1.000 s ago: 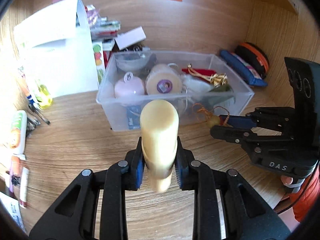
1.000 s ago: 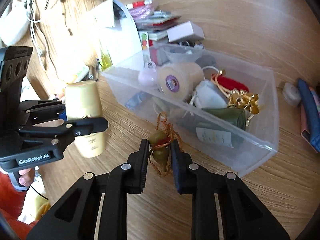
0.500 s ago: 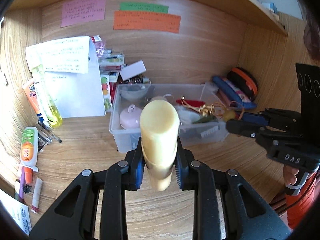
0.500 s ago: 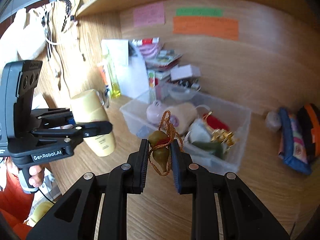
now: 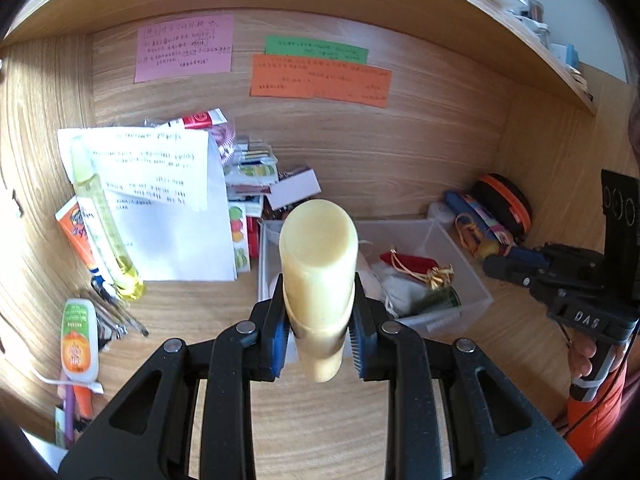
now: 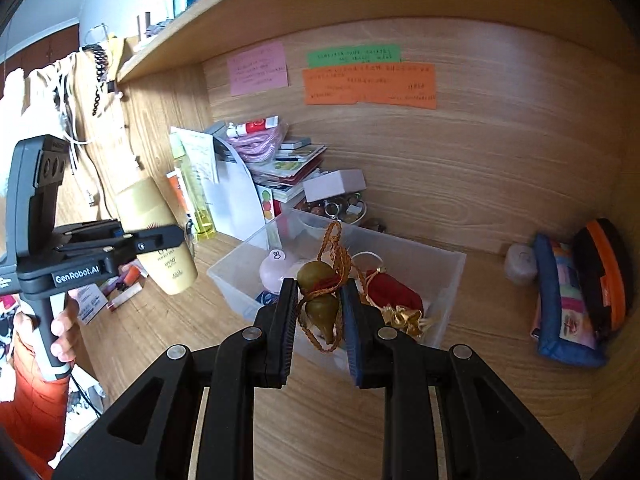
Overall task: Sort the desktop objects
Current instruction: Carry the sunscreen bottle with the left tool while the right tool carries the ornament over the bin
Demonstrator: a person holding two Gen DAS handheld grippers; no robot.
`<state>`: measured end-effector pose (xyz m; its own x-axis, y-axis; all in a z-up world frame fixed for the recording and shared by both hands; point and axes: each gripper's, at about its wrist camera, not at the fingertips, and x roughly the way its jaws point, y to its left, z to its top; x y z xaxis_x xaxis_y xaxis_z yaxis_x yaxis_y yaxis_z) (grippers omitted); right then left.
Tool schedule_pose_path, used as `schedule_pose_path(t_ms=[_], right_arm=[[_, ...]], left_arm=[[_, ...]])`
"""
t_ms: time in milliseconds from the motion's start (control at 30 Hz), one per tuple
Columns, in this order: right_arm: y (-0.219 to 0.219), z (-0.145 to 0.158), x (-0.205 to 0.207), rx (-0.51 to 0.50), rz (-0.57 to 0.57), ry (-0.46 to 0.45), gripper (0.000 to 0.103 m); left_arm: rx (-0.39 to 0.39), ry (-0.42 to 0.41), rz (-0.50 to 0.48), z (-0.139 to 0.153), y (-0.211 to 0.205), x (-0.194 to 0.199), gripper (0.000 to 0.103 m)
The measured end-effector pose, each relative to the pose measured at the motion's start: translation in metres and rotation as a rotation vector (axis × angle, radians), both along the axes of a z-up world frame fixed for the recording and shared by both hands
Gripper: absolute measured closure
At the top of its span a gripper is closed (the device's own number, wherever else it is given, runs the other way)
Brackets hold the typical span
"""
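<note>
Grippers pulled back and higher above the clear plastic bin [image 6: 444,280]: left gripper [image 5: 319,336] clamps a cream cylindrical bottle [image 5: 318,276], right gripper [image 6: 319,320] a green gourd charm [image 6: 320,292] with orange cord; both likely bound elsewhere.

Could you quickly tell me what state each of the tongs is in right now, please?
Left tongs: closed on the cream bottle.
Right tongs: closed on the small gourd charm with its orange cord.
</note>
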<state>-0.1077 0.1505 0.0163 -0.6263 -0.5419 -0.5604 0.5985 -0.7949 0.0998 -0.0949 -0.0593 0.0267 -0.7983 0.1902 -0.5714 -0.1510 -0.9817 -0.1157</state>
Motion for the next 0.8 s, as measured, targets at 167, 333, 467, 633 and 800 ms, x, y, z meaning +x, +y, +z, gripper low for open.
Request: schedule_pose_path(t_ms=[167,333,467,633,800], right_arm=[[-0.013,-0.008,-0.020,0.005,0.008,-0.024,0.083],[-0.023,-0.017,-0.038,-0.010,0.016,-0.053,0.083],[-0.028,-0.032,-0.051,-0.016,0.020,-0.092,0.083],[-0.030,-0.054,-0.067,-0.005,0.016,-0.156,0.083],[-0.035,-0.067,-0.074,0.023,0.020,-0.181,0.083]], left_arm=[[0.010,0.000,-0.007,0.000,-0.003,-0.018,0.078],[0.014,-0.020,-0.022,-0.008,-0.002,-0.042,0.078],[0.006,-0.051,-0.039,-0.021,0.003,-0.060,0.078],[0.004,-0.100,-0.067,-0.042,0.012,-0.079,0.078],[-0.005,-0.140,-0.082,-0.059,0.019,-0.090,0.078]])
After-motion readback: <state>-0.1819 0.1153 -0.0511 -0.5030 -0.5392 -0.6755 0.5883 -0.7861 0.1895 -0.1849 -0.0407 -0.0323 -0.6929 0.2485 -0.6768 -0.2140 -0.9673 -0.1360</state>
